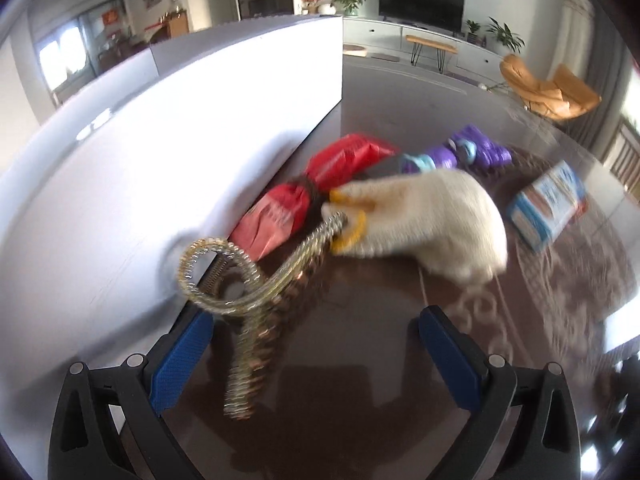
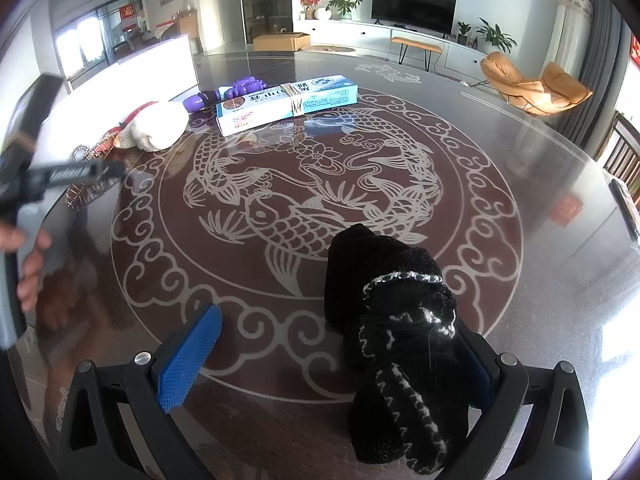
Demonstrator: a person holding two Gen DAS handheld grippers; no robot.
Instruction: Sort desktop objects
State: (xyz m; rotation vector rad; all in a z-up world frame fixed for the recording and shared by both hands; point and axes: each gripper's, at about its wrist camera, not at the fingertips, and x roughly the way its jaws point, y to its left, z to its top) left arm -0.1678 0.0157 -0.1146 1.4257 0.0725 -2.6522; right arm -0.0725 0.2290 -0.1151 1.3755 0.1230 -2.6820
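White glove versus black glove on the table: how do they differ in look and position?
The white glove is cream with yellow trim and lies far off by the white box; the black glove is dark knit with pale stitching. The black one lies between the right tool's open fingers; the white one lies ahead of the open left tool. Both rest on the patterned table.

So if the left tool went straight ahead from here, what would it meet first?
Most likely the coiled metal spring, lying just ahead of the open left tool toward its left finger. Dead centre, the white glove comes next. Motion blur makes depth uncertain.
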